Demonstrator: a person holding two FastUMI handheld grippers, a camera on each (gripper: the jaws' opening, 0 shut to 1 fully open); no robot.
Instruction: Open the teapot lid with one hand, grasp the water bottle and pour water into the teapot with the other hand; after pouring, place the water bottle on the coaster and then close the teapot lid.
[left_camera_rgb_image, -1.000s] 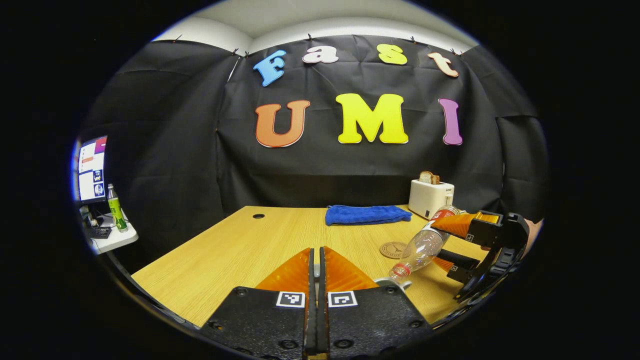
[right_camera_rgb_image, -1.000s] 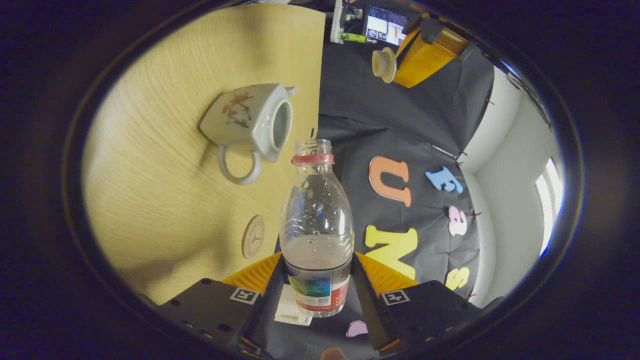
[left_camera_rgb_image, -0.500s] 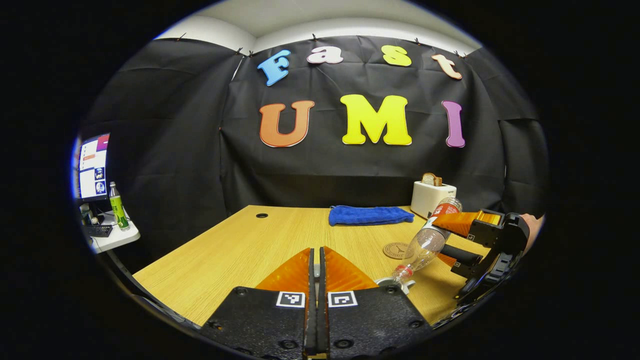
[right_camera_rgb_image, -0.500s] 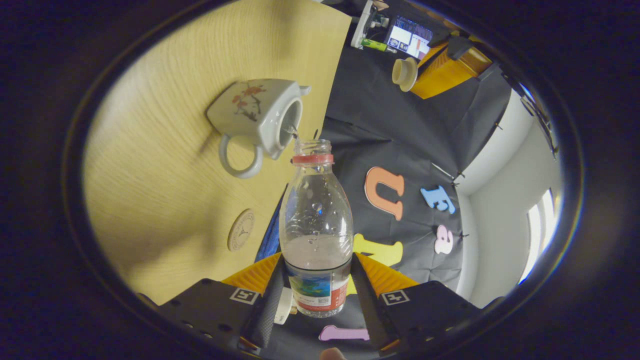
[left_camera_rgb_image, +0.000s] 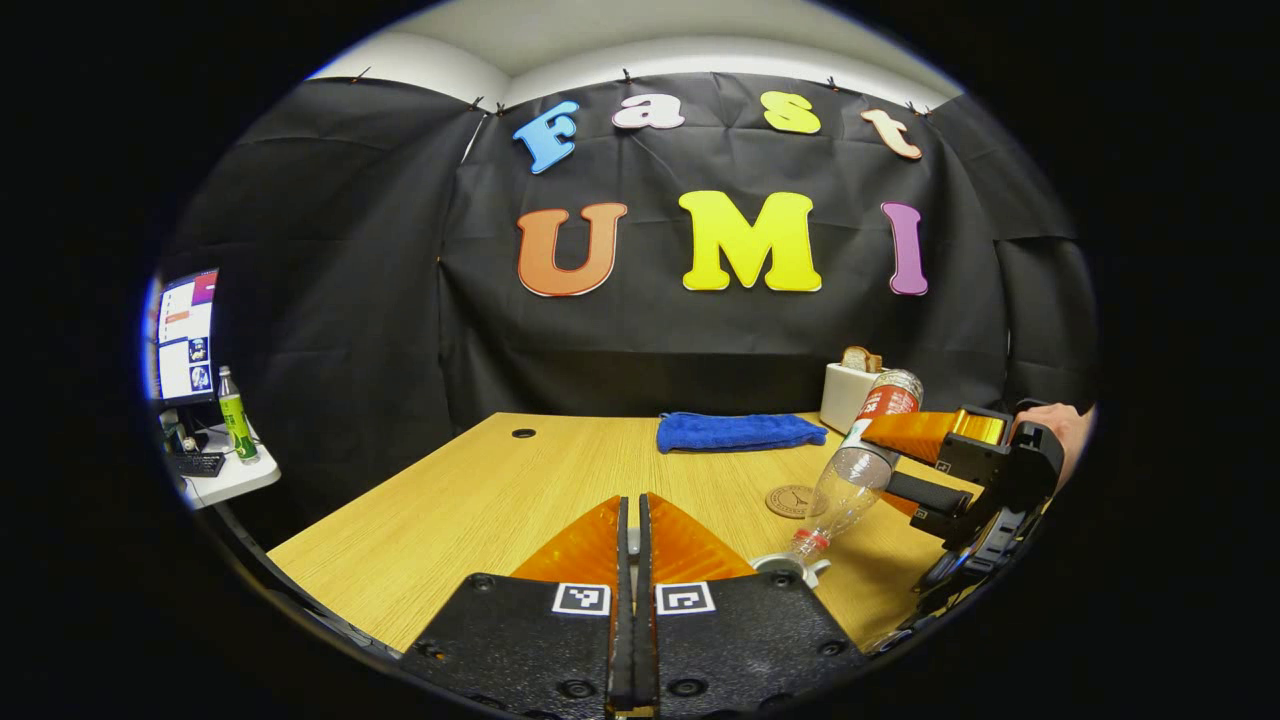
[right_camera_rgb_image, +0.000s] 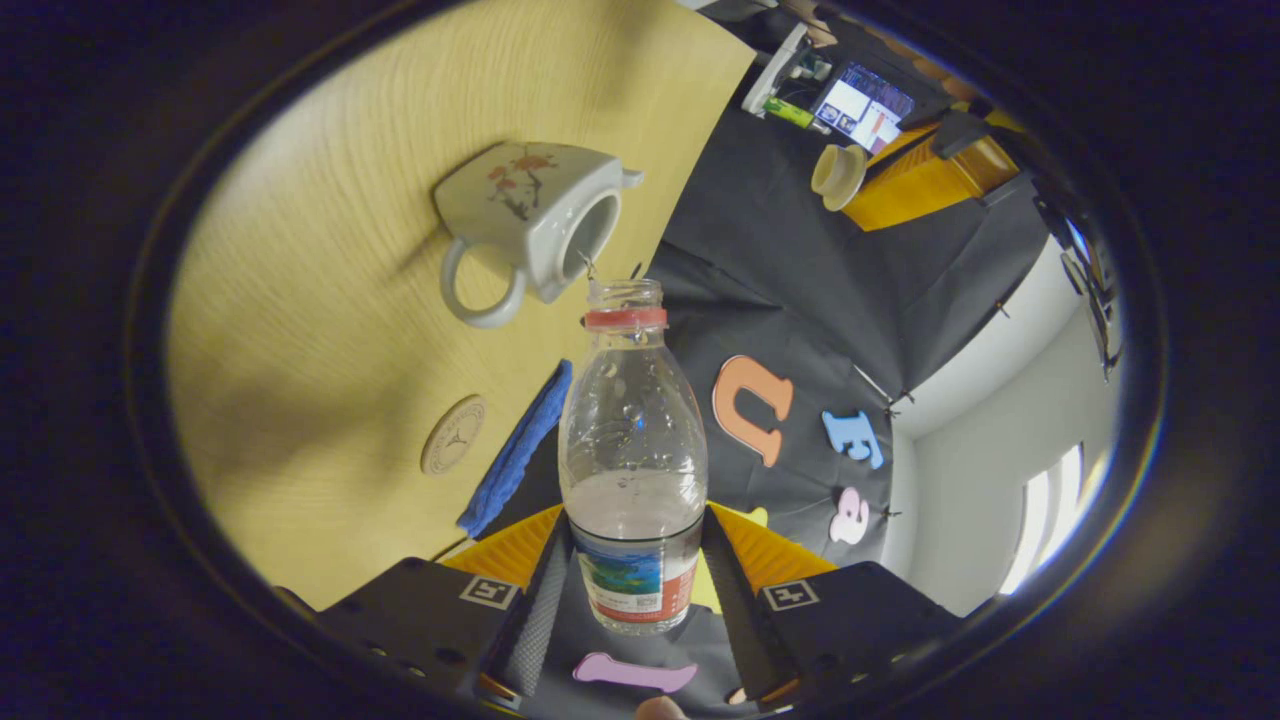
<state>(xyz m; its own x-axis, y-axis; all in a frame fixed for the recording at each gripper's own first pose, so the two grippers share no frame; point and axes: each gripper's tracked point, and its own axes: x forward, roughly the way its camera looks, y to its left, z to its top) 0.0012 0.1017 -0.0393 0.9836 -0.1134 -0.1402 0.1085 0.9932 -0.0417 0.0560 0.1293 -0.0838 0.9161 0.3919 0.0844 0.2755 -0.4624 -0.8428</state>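
The right tool (right_camera_rgb_image: 633, 560) is gripping the water bottle (right_camera_rgb_image: 632, 450), tilting its mouth toward the open teapot (right_camera_rgb_image: 530, 225) at 11 o'clock. The left tool (right_camera_rgb_image: 905, 185) is pinching the lid (right_camera_rgb_image: 838, 172) at 1 o'clock. The coaster (right_camera_rgb_image: 453, 435) is lying on the surface (right_camera_rgb_image: 330, 330).

The right gripper (right_camera_rgb_image: 632, 560) is tipping the water bottle (right_camera_rgb_image: 632, 450) steeper — its base is rising. Its mouth is closing on the teapot (right_camera_rgb_image: 530, 235).
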